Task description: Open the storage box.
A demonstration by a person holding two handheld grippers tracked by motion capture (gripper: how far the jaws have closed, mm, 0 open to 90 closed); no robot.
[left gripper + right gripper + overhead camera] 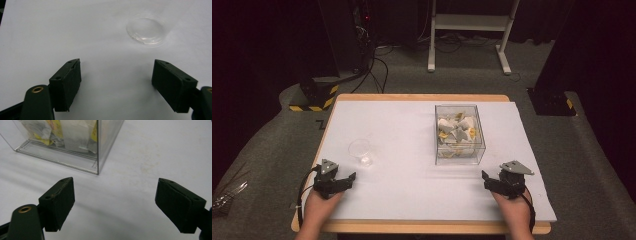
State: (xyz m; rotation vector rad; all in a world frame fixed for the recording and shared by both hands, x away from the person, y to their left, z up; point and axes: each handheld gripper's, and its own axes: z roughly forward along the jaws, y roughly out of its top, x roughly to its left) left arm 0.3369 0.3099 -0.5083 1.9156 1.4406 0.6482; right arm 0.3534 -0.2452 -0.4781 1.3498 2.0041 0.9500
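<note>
The left hand-held gripper (343, 179) rests at the near left of the white surface (412, 150), its jaws spread wide with nothing between them. In the left gripper view the two black jaws stand well apart over bare white, and a clear plastic cup (146, 30) stands upright beyond them, toward the right jaw's side, apart from both. In the high view that cup (361, 152) stands just beyond the left hand-held gripper, a little to its right.

The right hand-held gripper (490, 180) sits at the near right of the surface, likewise released, its jaws wide and holding nothing. A clear box (459, 134) stands on the surface far of it and to its left, filled with white, grey and yellow packets (456, 129). In the right gripper view the near corner of the box (75, 145) stands just past the left jaw, not touching it.

A hand grips each tool from the near edge.
</note>
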